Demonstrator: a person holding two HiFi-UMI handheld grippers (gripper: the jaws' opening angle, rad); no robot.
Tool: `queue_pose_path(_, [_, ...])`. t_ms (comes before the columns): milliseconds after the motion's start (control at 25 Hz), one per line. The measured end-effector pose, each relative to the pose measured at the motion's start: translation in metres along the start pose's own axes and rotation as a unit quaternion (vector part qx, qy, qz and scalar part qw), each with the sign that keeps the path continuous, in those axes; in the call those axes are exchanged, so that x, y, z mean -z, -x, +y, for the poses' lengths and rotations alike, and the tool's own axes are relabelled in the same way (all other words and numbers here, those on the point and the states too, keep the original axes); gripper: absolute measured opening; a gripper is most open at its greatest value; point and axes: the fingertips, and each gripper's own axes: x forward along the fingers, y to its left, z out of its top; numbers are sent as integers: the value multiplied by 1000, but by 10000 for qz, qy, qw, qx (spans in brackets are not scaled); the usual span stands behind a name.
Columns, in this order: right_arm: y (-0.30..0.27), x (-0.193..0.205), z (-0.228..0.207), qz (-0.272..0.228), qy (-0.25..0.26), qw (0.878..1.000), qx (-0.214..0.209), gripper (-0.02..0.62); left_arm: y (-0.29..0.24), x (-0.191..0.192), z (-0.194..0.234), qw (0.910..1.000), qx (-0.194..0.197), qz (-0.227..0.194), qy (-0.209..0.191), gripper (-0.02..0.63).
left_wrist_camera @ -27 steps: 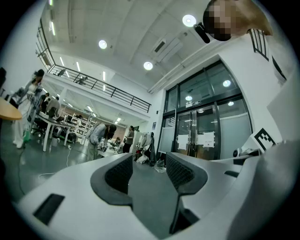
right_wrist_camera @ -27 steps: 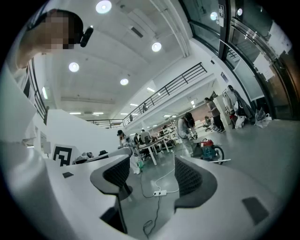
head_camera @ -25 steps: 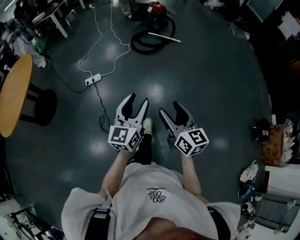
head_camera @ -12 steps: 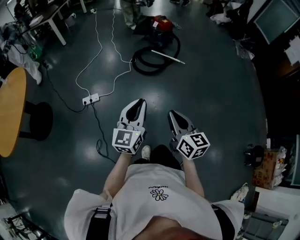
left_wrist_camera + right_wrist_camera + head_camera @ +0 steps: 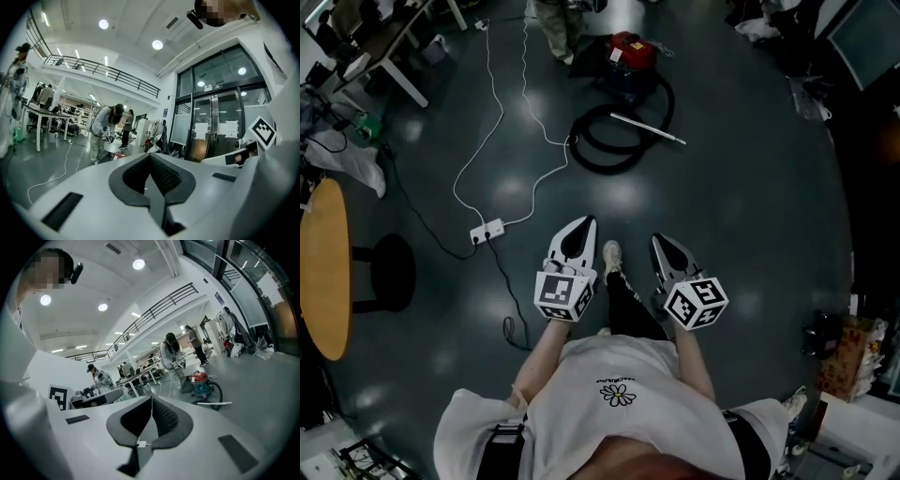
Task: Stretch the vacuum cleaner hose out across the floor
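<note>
- Vacuum cleaner hose (image 5: 598, 167): a black, ribbed, flexible tube. It lies coiled in a rough loop on the floor at the upper middle of the head view, one end running to the cleaner. None of its length is laid out, so I judge the task not yet begun.
- Wand (image 5: 647, 128): a thin, rigid, pale metal tube that rests slantwise across the coil.
- Vacuum cleaner (image 5: 630, 49): a squat canister with a red domed top and a darker body, just beyond the coil. A standing person (image 5: 553, 26) is beside it.
- Left gripper (image 5: 584, 225): white moulded shell with dark ribbed pads. Its jaws are clenched together with nothing between them, and it is well apart from the hose.
- Right gripper (image 5: 661, 240): the same build, likewise clenched and empty. Its own view shows the cleaner and coil far ahead.
- What is left: reaching the coil, taking the hose and drawing it straight. All of this is a judgement from the present layout.
- Floor (image 5: 750, 216): dark, smooth and glossy, with lamp reflections.
- White cable (image 5: 492, 103): thin and slack, meandering down to a white power strip (image 5: 487, 231).
- Round table (image 5: 323, 272): a wooden top at the left edge.
</note>
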Motion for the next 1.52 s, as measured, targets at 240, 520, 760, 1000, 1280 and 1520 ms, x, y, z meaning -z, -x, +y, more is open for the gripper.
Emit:
queue_pose_path(240, [-116, -93, -102, 61, 521, 9955, 786, 17, -140, -51, 68, 10000, -7, 21, -97, 9])
queue_pose_path(520, [-243, -165, -136, 104, 439, 9975, 547, 17, -254, -98, 173, 9991, -325, -214, -149, 9])
queue_pose_path(760, [-342, -195, -165, 457, 601, 9948, 680, 16, -349, -107, 248, 9993, -239, -284, 45, 9])
queue_pose_path(1000, [-429, -250, -197, 362, 480, 9978, 262, 18, -436, -118, 307, 9996, 67, -225, 140, 11])
queue_pose_path(1280, [-583, -206, -340, 997, 1835, 9759, -627, 360, -591, -18, 382, 9983, 286, 434, -280, 194])
queue_pose_path(1520, [-715, 45, -583, 2604, 3129, 9081, -984, 359, -727, 270, 475, 9786, 1097, 1223, -1241, 227])
